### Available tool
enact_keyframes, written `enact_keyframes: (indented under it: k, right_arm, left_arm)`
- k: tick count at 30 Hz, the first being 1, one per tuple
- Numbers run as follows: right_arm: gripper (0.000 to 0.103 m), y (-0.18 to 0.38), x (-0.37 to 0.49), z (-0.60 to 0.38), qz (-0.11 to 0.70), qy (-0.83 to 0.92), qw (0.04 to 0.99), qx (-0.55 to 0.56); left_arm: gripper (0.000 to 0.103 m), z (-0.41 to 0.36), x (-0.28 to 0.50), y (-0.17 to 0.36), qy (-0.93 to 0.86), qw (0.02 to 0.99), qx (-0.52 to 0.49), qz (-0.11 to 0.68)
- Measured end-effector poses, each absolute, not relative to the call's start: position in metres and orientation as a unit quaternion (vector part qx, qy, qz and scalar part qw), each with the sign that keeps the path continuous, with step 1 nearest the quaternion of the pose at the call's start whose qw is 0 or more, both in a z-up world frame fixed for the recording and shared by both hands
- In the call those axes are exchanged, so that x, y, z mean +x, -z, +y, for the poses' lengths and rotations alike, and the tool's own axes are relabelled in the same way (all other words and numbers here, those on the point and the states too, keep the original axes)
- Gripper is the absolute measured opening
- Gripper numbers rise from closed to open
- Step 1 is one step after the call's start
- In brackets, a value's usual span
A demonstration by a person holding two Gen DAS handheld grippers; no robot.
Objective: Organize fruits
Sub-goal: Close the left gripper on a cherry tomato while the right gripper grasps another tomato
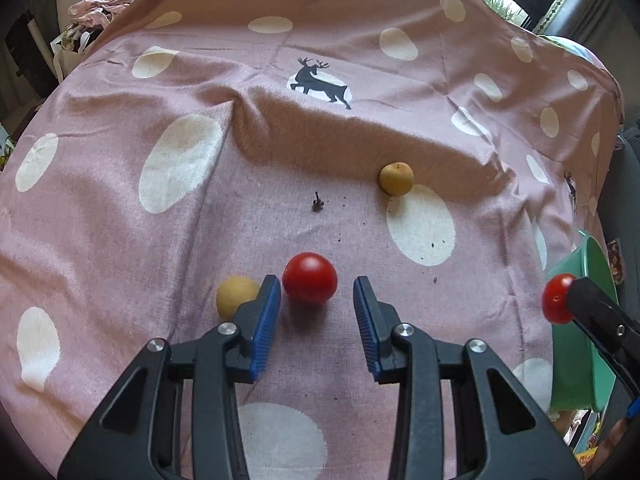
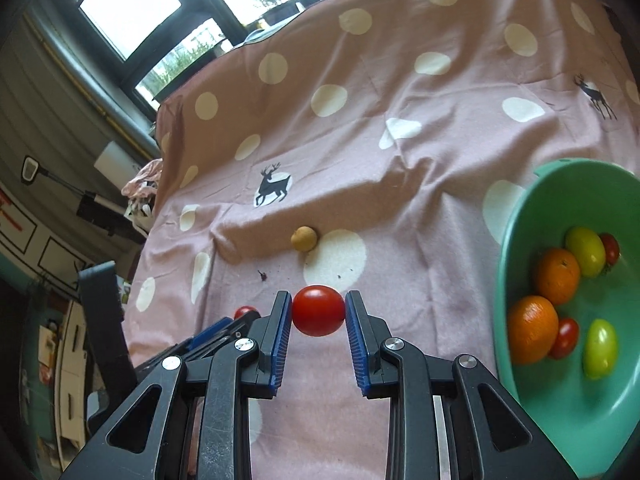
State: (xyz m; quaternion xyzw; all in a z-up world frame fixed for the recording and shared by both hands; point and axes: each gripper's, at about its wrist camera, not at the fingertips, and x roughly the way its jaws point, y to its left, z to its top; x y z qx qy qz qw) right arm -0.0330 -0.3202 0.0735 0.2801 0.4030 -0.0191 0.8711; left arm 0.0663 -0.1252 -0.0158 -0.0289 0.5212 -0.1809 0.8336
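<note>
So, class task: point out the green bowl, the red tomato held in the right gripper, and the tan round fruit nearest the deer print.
green bowl (image 2: 516, 216), right wrist view, on its left rim.
red tomato (image 2: 318, 311), right wrist view, on its middle, between the fingers.
tan round fruit (image 1: 396, 179), left wrist view, on its middle.

Green bowl (image 1: 592, 344) — cut by frame edge; yellow fruit (image 1: 234, 294) half-hidden behind claw.
</note>
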Motion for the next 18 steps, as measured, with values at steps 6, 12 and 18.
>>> enact_keyframes:
  k: [6, 12, 18]
  right_arm:
    - [0.029, -0.072, -0.037, -0.328, 0.401, 0.035, 0.869, 0.287]
    - [0.029, -0.071, -0.038, -0.33, 0.401, 0.039, 0.867, 0.293]
    - [0.029, -0.077, -0.045, -0.334, 0.391, 0.04, 0.871, 0.295]
  left_arm:
    - [0.027, -0.126, 0.066, 0.019, 0.179, 0.838, -0.027, 0.515]
    - [0.027, -0.128, 0.064, 0.02, 0.175, 0.842, -0.027, 0.509]
    - [0.027, -0.127, 0.053, 0.005, 0.179, 0.852, -0.032, 0.491]
